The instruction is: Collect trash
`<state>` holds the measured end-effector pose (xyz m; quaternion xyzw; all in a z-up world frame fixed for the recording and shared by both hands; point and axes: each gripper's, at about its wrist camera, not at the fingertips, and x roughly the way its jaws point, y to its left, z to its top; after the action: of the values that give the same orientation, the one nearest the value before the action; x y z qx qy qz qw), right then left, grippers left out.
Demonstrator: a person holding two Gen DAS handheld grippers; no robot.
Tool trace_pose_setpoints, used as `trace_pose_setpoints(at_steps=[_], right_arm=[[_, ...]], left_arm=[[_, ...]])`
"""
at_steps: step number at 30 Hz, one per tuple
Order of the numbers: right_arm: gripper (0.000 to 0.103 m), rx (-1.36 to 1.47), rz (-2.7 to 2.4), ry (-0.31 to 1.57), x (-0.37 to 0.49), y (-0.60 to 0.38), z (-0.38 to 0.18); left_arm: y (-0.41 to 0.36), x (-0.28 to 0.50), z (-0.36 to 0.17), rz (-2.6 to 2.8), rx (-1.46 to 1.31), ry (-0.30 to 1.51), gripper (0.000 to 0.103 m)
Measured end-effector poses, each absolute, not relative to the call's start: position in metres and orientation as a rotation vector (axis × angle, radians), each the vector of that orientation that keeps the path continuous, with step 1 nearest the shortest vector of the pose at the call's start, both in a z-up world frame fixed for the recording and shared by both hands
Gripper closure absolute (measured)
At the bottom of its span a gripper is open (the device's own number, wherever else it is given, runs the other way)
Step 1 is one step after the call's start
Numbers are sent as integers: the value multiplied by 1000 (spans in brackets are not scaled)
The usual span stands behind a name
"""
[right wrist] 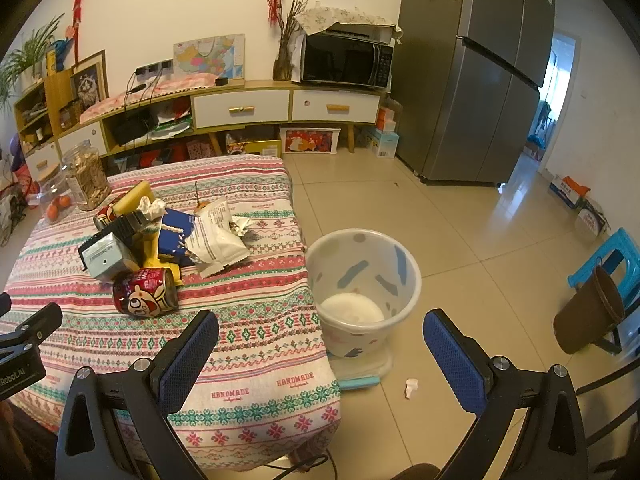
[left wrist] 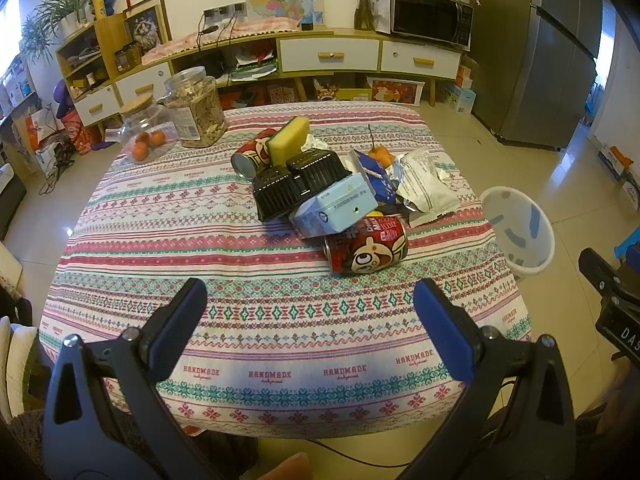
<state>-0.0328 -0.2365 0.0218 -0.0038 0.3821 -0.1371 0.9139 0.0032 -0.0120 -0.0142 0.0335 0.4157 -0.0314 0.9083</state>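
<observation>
- The left gripper [left wrist: 310, 300], black with blue-padded fingers, hovers over the near part of a table covered in a striped, patterned cloth [left wrist: 208, 240]; its jaws stand wide apart and hold nothing.
- The right gripper [right wrist: 320, 332], of the same build, hangs past the table's right edge with its fingers spread wide and empty, the white plastic waste bin with blue-grey flecks [right wrist: 404, 276] showing between them.
- The trash sits heaped in the middle of the table: a red drink can with a cartoon face [left wrist: 366, 250] lies on its side nearest the grippers, touching a pale blue carton [left wrist: 340, 206] that leans on a black ribbed plastic tray [left wrist: 296, 180].
- Behind those, a second red can [left wrist: 250, 156] lies under a yellow sponge [left wrist: 288, 140]; to the right are a dark blue wrapper [left wrist: 370, 172] and a crumpled white foil packet [left wrist: 424, 184].
- At the far left corner stand a clear jar of pale sticks [left wrist: 196, 108] and a cork-lidded glass jar holding oranges [left wrist: 146, 134], well apart from the heap.
- The bin stands on the tiled floor just beside the table's right edge, with a scrap of white paper [right wrist: 411, 387] lying on the floor near its base.
- A brown plastic bin [right wrist: 588, 314] leans against a blue stool [right wrist: 612, 248] further right.
</observation>
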Motion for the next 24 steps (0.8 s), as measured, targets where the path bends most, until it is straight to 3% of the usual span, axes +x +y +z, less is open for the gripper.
trace_pose_setpoints(at_steps=[24], right_arm=[[0,29,-283,769,-33,-241,35]], left_arm=[[-5,10,-10,-57,70,850,1]])
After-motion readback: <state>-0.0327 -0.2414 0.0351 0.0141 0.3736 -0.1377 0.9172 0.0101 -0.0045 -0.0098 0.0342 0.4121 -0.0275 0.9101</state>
